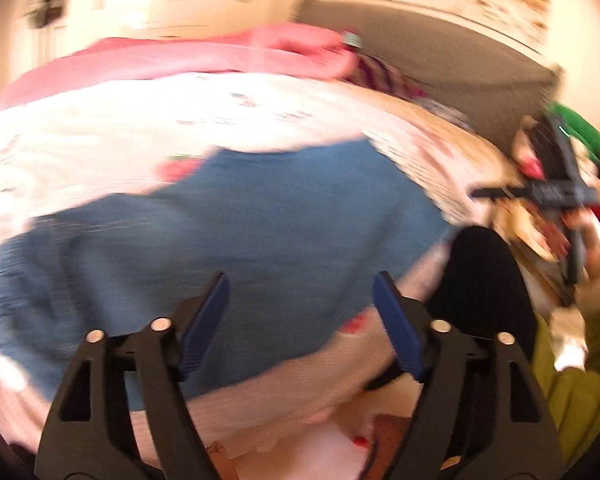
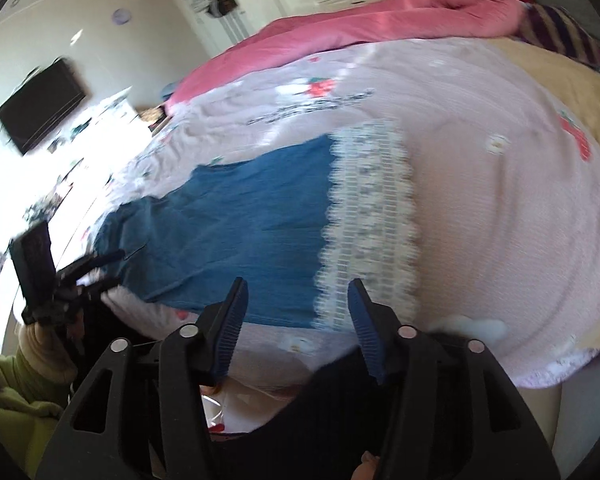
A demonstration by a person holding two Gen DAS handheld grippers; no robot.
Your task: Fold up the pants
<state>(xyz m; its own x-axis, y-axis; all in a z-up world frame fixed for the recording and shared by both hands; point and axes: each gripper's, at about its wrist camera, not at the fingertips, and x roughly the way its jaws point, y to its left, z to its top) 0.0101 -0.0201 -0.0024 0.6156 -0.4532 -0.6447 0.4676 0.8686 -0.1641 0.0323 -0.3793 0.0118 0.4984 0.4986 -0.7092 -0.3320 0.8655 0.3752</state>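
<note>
Blue denim pants (image 2: 236, 236): lying flat on pink strawberry bedspread (image 2: 500, 220), long axis running toward lace strip.
Left gripper (image 1: 300, 320): gaping wide, holding nothing, hovering nearer pants.
Right gripper (image 2: 296, 320): gaping, empty, straddling pants' lace-side edge.

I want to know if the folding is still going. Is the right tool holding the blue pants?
No. The right tool is open with nothing between its fingers, and the blue pants lie flat on the bed cover beyond it.
</note>
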